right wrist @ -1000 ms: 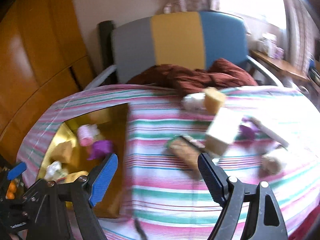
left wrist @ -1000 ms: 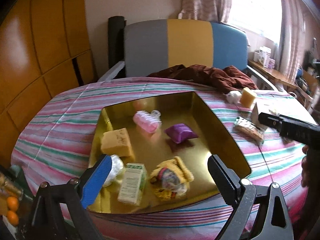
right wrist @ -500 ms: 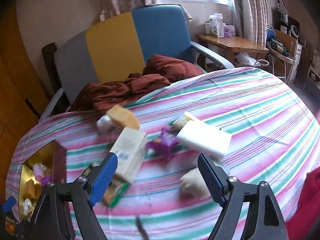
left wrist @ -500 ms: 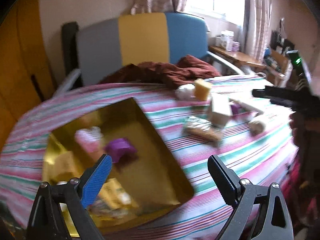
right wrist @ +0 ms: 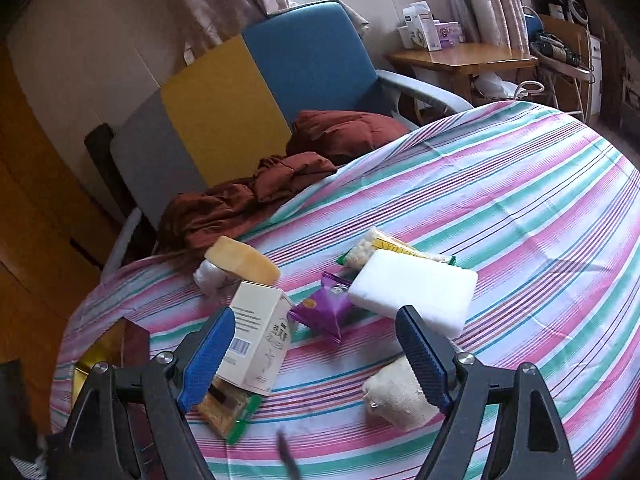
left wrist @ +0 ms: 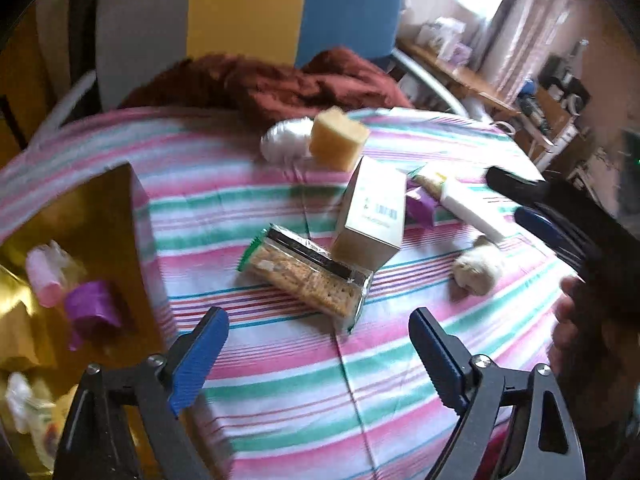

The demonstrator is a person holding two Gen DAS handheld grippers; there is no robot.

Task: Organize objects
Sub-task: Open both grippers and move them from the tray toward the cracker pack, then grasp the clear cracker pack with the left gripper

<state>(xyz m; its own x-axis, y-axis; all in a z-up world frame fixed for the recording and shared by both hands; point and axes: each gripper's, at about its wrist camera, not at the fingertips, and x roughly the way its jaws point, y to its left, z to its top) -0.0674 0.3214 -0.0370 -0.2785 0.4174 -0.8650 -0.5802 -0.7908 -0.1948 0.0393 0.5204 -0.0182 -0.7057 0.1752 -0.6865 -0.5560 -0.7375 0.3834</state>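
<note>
My left gripper [left wrist: 318, 356] hangs over the striped tablecloth [left wrist: 280, 392], its jaws closing with nothing between them. A clear cracker pack [left wrist: 308, 276] lies just beyond its fingertips, partly under a beige carton [left wrist: 372, 212]. My right gripper [right wrist: 316, 356] stands open and empty above a purple packet [right wrist: 328, 308]. The carton [right wrist: 260, 340] is by its left finger. A white block [right wrist: 416, 292] and a cream cloth bundle [right wrist: 396, 396] are by its right finger. The gold box [left wrist: 80, 220] at the left holds a pink item [left wrist: 42, 280] and a purple packet [left wrist: 92, 308].
A yellow sponge [left wrist: 338, 144] and a white ball [left wrist: 286, 144] sit at the table's far side beside a dark red cloth [left wrist: 272, 84] on a grey, yellow and blue chair [right wrist: 240, 92]. A green-edged snack pack [right wrist: 384, 246] lies behind the white block. A wooden side table [right wrist: 460, 60] stands by the window.
The left gripper swung away from the gold box toward the loose items on the cloth, and its jaws narrowed a little. The right gripper swept right, then settled over the pile.
</note>
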